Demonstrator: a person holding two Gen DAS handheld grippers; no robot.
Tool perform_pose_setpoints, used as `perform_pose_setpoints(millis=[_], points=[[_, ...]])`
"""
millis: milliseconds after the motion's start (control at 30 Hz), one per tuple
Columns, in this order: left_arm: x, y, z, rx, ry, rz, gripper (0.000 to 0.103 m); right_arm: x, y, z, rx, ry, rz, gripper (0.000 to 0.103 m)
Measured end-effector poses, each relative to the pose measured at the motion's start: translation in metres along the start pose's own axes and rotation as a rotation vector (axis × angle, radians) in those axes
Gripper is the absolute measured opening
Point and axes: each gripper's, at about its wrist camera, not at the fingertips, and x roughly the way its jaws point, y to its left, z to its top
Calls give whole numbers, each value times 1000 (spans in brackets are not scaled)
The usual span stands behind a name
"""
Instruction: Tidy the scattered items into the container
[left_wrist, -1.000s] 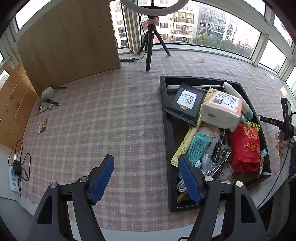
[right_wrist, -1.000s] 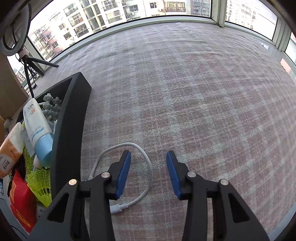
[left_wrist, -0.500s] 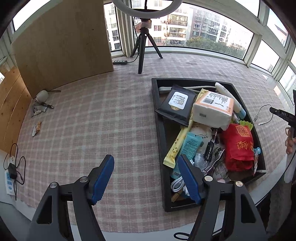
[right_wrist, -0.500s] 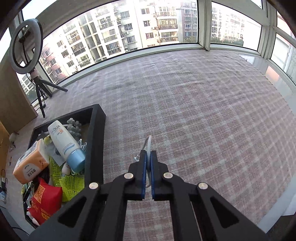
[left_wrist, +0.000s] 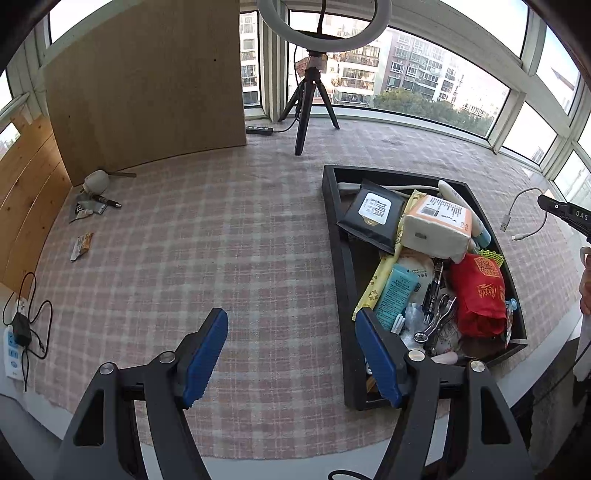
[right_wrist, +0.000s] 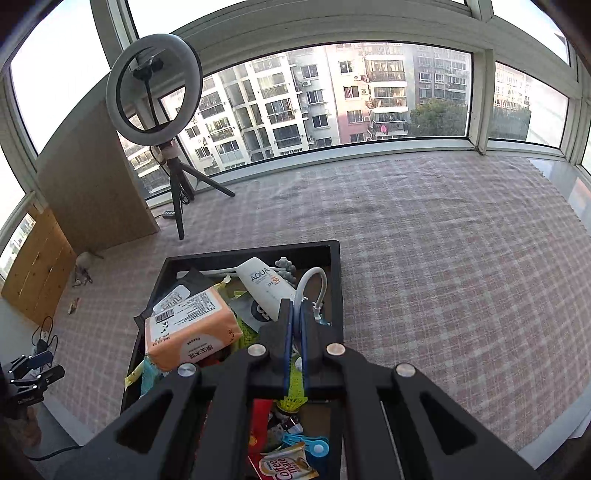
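Note:
My right gripper (right_wrist: 295, 312) is shut on a white charging cable (right_wrist: 314, 280) and holds it in the air above the black tray (right_wrist: 334, 280). The cable loops up from the pads over the tray's right side. In the left wrist view the same cable (left_wrist: 517, 210) dangles from the right gripper's tip (left_wrist: 545, 202) to the right of the tray (left_wrist: 334, 236). The tray is packed with a tissue pack (right_wrist: 190, 330), a sunscreen tube (right_wrist: 264, 286), a red pouch (left_wrist: 478, 291) and several small items. My left gripper (left_wrist: 291, 352) stands open over the checked cloth, just left of the tray, with nothing between its fingers.
A ring light on a tripod (left_wrist: 308, 107) stands at the back beside a wooden board (left_wrist: 147, 81). Small scraps, a pen and a snack wrapper (left_wrist: 81, 245) lie on the cloth at the far left. A power strip with a cable (left_wrist: 16, 332) sits at the left edge.
My right gripper shut on the white cable on the cloth, then lifted it and swung it left over the tray. The left gripper drifted slightly and stayed open.

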Motion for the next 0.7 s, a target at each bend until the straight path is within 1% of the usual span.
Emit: perform_pose_setpoints(millis=[100,167,233,300,467,567,633,700], points=[[-2,16,-2,-18,-5,4,69,7,28,-2,-61,21,-23,4],[-4,28,-2,-26,-8,5,69,13,44,-2,-76,60,-5,10],[-5,40,-2,-32,-12,4,69,13,56,-3,-63,61,0,23],[-5,54,0,-35,-14,2,69,9,66,-3,-53,49,-5,30],[-1,90,6,-21,-11,-7,69,5,97,-7,-26,53,-24,32],[3,114,9,-5,-4,-1,69,6,121,-12,3,47,-34,38],[5,131,12,1,-2,1,69,10,140,-16,21,53,-31,39],[8,150,14,4,-7,19,69,14,163,-22,17,56,-39,39]])
